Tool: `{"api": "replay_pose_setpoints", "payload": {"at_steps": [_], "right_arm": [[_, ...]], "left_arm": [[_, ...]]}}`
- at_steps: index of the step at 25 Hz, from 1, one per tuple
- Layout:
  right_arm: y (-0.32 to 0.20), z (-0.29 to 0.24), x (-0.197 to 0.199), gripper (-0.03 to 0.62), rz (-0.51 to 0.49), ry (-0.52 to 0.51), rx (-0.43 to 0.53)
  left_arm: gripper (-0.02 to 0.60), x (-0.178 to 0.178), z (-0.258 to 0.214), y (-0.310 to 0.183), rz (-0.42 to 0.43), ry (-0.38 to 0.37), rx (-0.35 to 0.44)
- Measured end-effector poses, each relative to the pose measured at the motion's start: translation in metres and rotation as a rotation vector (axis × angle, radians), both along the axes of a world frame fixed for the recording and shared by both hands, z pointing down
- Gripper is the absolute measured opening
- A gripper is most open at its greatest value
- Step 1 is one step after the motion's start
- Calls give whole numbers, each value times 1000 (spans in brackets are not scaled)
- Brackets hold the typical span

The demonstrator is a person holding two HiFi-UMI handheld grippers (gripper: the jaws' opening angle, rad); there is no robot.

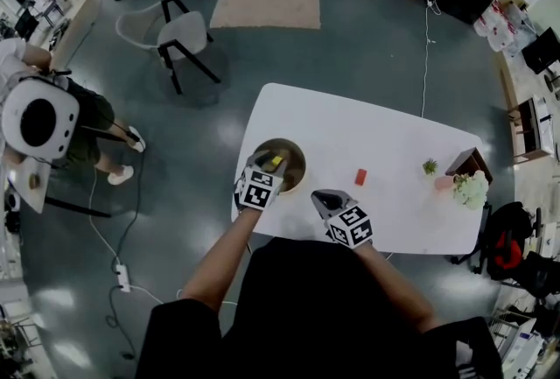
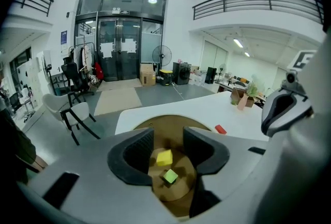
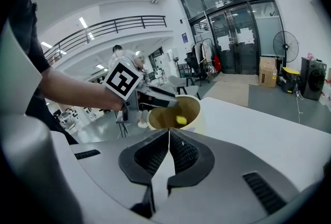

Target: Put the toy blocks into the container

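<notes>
Just beneath the released left claw [image 2: 168,140], a yellow block [image 2: 164,157] lies inside the container [image 2: 166,125].

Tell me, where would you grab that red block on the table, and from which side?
Across its two long sides, from above. The red block lies flat and alone on the table. It looks narrower that way, and there is free room all round it. The right gripper seems the nearer one, but its jaws are shut and would have to open first.

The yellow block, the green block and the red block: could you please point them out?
yellow block [image 2: 164,157], left gripper view, its top face.
green block [image 2: 170,176], left gripper view, its top face.
red block [image 1: 360,177], head view, its middle.
</notes>
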State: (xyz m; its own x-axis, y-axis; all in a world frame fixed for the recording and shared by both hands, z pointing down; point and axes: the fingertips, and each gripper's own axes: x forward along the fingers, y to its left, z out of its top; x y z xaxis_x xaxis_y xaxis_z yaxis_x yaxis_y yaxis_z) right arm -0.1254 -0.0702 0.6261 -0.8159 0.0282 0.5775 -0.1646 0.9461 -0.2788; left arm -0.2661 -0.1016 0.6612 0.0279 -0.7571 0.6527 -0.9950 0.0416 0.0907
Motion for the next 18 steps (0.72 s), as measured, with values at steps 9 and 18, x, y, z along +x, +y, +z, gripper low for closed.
{"api": "replay_pose_setpoints", "payload": {"at_steps": [9, 18], "right_arm": [[0, 1, 13, 5, 11, -3, -3], [-3, 1, 34, 5, 27, -11, -15]], "left_arm": [[183, 0, -2, 1, -16, -14, 13], [183, -4, -1, 2, -39, -28, 2]]}}
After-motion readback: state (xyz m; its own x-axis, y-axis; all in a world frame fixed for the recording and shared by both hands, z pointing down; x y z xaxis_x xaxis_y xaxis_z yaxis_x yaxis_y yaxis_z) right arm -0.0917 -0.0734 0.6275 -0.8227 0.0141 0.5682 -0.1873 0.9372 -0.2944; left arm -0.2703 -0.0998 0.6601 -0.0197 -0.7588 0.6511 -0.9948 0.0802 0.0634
